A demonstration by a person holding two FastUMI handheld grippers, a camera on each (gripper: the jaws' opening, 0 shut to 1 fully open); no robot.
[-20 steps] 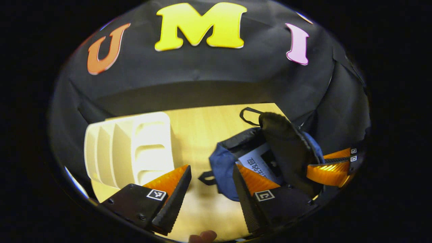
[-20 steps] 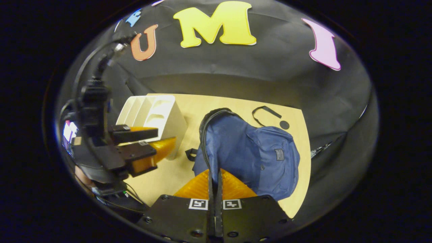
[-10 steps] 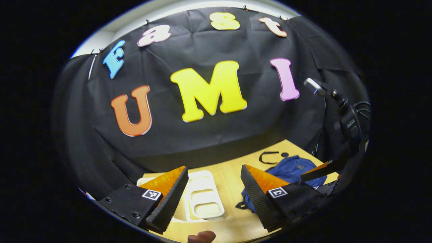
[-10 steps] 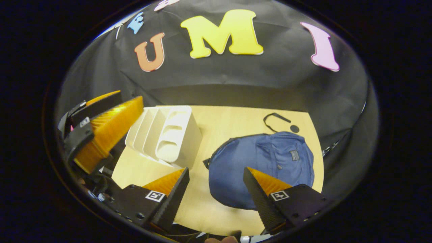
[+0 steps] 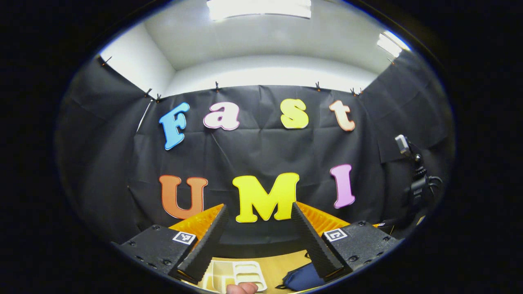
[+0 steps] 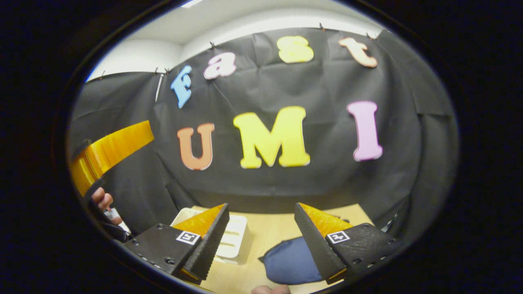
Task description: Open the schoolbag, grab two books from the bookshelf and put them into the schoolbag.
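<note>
schoolbag (image 6: 290, 261) — soft, limp blue cloth lying low on the table (image 6: 265, 232) beside the white bookshelf (image 6: 233, 239); i'd pinch a fabric edge; left gripper (image 5: 257, 234) and right gripper (image 6: 261, 237) both spread, empty

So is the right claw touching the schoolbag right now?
Apart. In the right gripper view the right claw hangs open, raised toward the wall, with the blue schoolbag lying on the table well below its fingertips.

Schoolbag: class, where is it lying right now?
In the right gripper view, the blue schoolbag lies on the wooden table, low in the picture, just right of the white bookshelf.
</note>
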